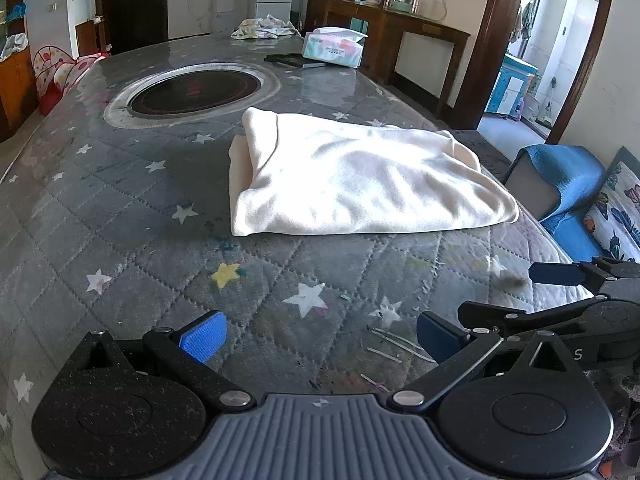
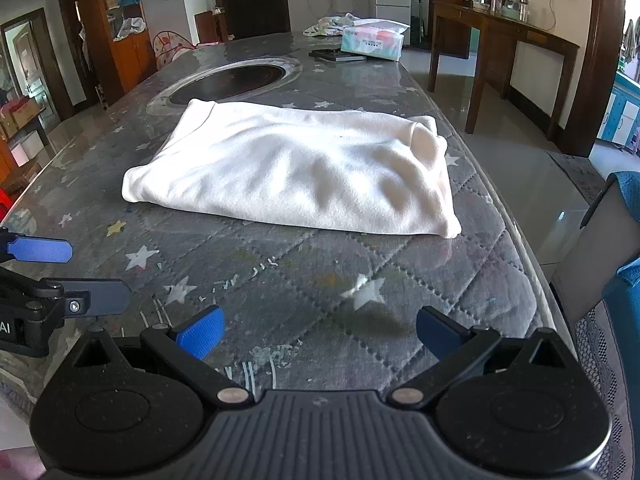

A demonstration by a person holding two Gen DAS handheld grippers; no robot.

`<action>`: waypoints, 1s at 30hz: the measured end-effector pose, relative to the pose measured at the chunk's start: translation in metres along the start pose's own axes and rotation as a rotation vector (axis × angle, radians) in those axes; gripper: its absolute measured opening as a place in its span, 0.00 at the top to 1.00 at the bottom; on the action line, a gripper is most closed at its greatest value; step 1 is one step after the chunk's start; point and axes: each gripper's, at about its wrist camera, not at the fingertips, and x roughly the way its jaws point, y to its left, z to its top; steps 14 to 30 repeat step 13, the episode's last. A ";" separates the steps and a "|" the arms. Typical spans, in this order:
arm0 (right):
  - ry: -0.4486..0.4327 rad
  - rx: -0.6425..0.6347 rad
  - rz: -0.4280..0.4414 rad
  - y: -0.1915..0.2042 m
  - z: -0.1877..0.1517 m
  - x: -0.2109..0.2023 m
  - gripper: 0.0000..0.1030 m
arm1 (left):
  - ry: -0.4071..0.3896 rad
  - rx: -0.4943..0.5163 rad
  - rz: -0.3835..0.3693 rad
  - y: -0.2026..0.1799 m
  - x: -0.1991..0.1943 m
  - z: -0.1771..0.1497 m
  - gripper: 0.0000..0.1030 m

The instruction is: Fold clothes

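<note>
white folded garment (image 1: pixel 360 178) on starred cover (image 1: pixel 160 240), left tongs (image 1: pixel 320 338) and right tongs (image 2: pixel 318 334) released, blue chair (image 1: pixel 560 184) only in left view

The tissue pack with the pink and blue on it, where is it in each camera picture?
Left wrist view: the tissue pack lies at the top middle, on the far end of the table, beyond the folded white cloth.
Right wrist view: the tissue pack lies at the top, right of middle, again at the far end.
Shared landmark: the round black cooktop set into the table, left of the pack in both.
</note>
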 end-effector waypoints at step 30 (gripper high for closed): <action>-0.013 -0.012 0.011 0.006 -0.002 -0.008 0.00 | -0.022 0.004 0.004 -0.002 -0.005 -0.003 0.00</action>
